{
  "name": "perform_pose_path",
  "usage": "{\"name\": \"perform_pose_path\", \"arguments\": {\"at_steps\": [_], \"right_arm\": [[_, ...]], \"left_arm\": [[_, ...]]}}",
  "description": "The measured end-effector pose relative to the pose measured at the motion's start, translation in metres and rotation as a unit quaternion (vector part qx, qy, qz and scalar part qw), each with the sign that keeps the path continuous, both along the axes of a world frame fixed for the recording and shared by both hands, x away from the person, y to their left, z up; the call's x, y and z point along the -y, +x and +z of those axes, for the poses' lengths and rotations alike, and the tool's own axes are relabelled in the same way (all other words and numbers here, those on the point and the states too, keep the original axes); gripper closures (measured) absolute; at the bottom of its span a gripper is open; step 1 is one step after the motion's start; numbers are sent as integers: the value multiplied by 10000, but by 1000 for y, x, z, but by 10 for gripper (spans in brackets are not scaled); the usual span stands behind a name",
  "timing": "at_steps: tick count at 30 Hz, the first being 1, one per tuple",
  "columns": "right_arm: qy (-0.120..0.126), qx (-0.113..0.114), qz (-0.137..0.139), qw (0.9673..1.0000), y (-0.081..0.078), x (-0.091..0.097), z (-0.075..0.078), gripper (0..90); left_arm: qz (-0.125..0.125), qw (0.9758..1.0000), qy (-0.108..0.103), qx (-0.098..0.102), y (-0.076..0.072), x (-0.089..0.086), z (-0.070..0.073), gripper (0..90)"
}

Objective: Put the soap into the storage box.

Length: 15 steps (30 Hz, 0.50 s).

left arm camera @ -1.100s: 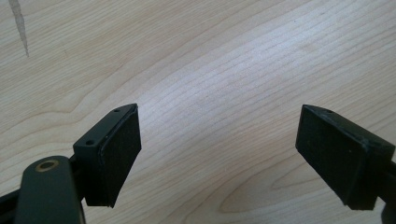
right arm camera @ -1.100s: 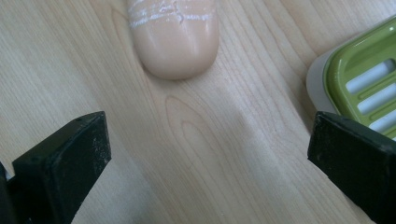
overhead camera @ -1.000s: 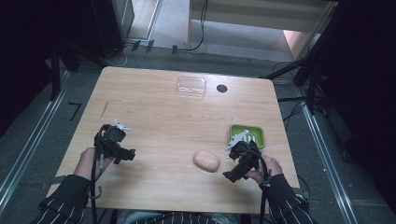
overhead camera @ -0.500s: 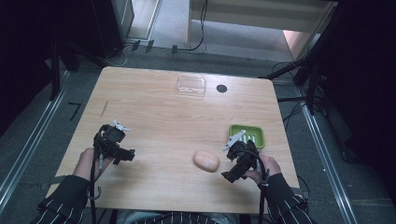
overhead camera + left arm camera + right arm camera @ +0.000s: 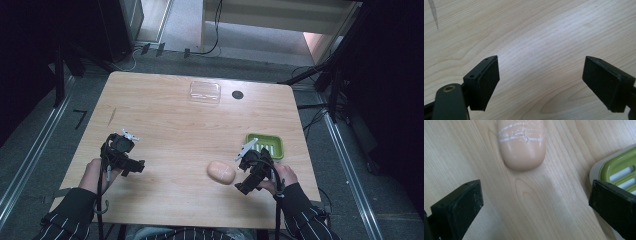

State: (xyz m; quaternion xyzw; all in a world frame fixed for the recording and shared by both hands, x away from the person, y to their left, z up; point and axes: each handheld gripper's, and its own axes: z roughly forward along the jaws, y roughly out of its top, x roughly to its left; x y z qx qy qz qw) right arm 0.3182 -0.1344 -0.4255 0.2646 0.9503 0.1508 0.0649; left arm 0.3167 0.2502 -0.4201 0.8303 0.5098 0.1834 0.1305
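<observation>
A peach-coloured bar of soap (image 5: 221, 172) (image 5: 522, 143) lies flat on the wooden table (image 5: 170, 125), with white scratch marks on its top. Just to its right hovers my right gripper (image 5: 245, 180) (image 5: 535, 213), open, its jaws wide apart with bare wood between them. A green soap dish (image 5: 265, 145) (image 5: 619, 168) with slots sits behind and right of that gripper, close to one jaw. At the table's left, my left gripper (image 5: 131, 167) (image 5: 541, 86) is open over bare wood, holding nothing.
A clear plastic lid or tray (image 5: 205, 92) rests near the far edge, with a small dark round hole (image 5: 237, 94) beside it. A dark streak (image 5: 433, 12) marks the wood at the left. Cables and metal rails surround the table on the floor.
My right gripper has shifted slightly toward the soap. The left gripper and the objects have stayed where they were.
</observation>
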Motion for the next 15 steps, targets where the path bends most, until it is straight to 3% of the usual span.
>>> {"name": "perform_pose_path", "arguments": {"at_steps": [15], "right_arm": [[-112,66,89,9999,8,-13,3,0]], "left_arm": [[10,10000,17,18,0,-1,0,148]]}}
